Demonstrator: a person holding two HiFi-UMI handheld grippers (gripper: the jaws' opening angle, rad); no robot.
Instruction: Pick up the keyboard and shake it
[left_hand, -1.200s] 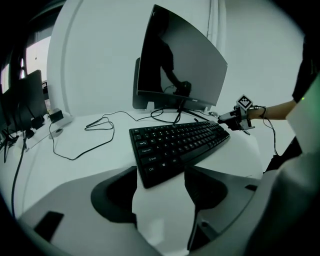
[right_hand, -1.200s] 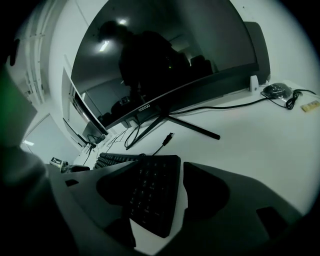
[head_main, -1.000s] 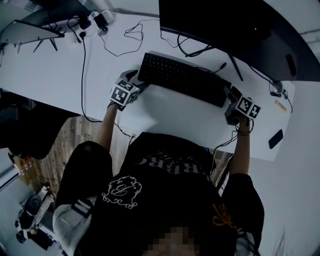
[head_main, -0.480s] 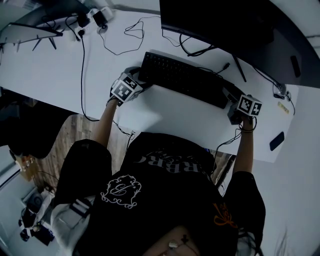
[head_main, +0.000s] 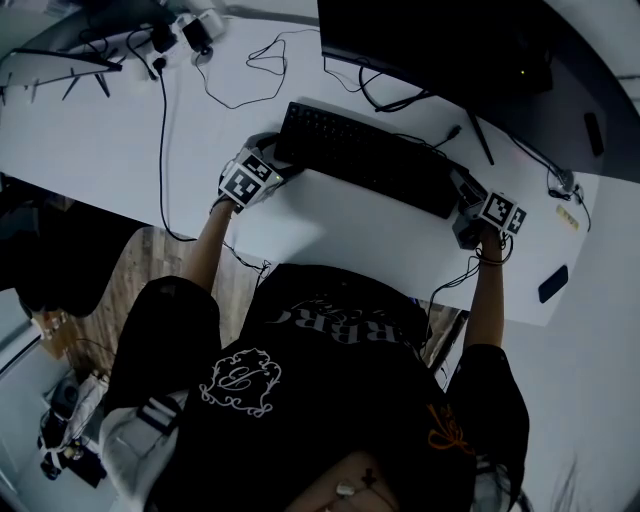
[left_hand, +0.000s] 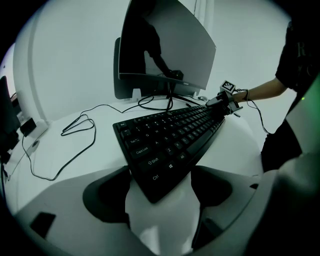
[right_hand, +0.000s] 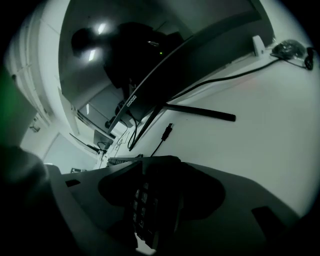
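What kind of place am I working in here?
Probably an office or lab workstation: a white desk with a black keyboard, a big curved monitor and loose cables.

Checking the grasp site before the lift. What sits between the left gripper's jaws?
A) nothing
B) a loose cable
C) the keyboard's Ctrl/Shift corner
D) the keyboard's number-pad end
C: in the left gripper view the keyboard pokes its Ctrl and Shift corner between the jaws of the left gripper, which have just been opening and stand apart.
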